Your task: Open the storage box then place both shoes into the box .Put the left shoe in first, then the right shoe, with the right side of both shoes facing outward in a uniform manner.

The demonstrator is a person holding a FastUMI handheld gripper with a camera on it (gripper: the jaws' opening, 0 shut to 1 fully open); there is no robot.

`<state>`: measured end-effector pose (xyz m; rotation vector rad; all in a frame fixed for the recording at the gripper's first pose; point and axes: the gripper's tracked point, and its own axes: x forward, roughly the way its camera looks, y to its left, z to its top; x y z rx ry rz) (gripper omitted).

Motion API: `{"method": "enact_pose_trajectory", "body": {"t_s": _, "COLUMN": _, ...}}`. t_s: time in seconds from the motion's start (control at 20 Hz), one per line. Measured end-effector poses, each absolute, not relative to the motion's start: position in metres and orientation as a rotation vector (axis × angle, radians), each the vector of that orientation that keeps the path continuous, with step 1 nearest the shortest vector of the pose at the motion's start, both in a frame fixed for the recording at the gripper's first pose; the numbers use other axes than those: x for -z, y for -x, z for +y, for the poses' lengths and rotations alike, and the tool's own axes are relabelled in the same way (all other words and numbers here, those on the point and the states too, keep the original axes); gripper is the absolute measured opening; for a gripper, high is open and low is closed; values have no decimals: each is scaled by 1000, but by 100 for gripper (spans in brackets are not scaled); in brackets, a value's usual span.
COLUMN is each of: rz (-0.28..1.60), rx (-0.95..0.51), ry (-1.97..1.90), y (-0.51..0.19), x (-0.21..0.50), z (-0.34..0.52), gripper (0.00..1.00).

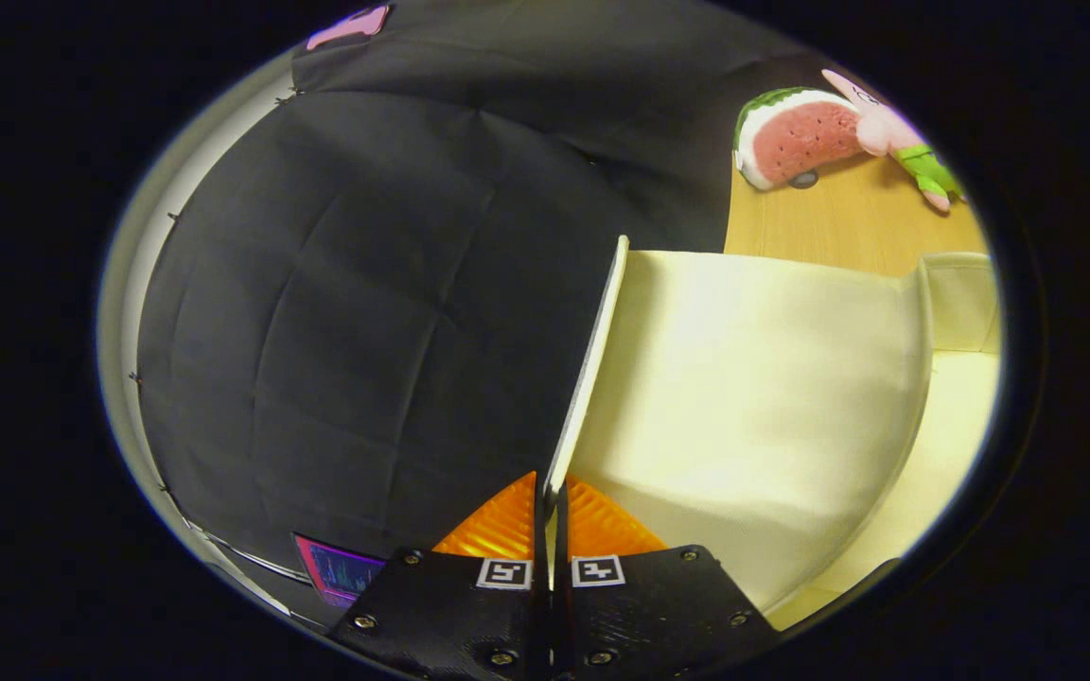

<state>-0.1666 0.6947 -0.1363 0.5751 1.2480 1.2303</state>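
The box (957,312) is cream-coloured and sits on a wooden table (829,222), its lid (744,397) swung up so that the pale inner face stands nearly on edge. The lid's thin rim runs straight ahead from the fingers, rising away from them toward the dark cloth wall (346,312). The gripper (551,501) is clamped on this lid — one finger on each side of the rim, both pressing the panel, with almost no gap left between them.

To the right of the raised lid, the box's open body shows: a short upright wall near the far corner and a lighter floor curving below it. The inside that can be seen holds nothing; the rest is hidden behind the lid.

Beyond the box, on the far part of the table, lies a plush watermelon slice (796,137) — green rind, white band, red flesh with dark seeds. Touching its right end is a pink plush toy (886,123) with a green lower part, lying tilted toward the table's edge.

Left of the lid, the cloth wall takes up the whole background, creased in a grid of folds.
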Motion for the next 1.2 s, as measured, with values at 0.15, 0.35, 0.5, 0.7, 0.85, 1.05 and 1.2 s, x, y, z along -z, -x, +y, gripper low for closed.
{"method": "enact_pose_trajectory", "body": {"t_s": 0.15, "rz": 1273, "rx": -1190, "ry": -519, "y": 167, "x": 159, "z": 706, "gripper": 4}}
{"method": "enact_pose_trajectory", "body": {"t_s": 0.35, "rz": 1291, "rx": -1182, "ry": -496, "y": 182, "x": 164, "z": 717, "gripper": 7}}
{"method": "enact_pose_trajectory", "body": {"t_s": 0.5, "rz": 1248, "rx": -1198, "ry": -522, "y": 164, "x": 146, "z": 715, "gripper": 18}}
{"method": "enact_pose_trajectory", "body": {"t_s": 0.7, "rz": 1174, "rx": -1229, "ry": -500, "y": 150, "x": 119, "z": 689, "gripper": 23}}
{"method": "enact_pose_trajectory", "body": {"t_s": 0.85, "rz": 1090, "rx": -1220, "ry": -481, "y": 130, "x": 102, "z": 655, "gripper": 23}}
{"method": "enact_pose_trajectory", "body": {"t_s": 1.05, "rz": 951, "rx": -1159, "ry": -452, "y": 97, "x": 85, "z": 603, "gripper": 23}}
{"method": "enact_pose_trajectory", "body": {"t_s": 1.2, "rz": 846, "rx": -1104, "ry": -413, "y": 72, "x": 83, "z": 548, "gripper": 23}}
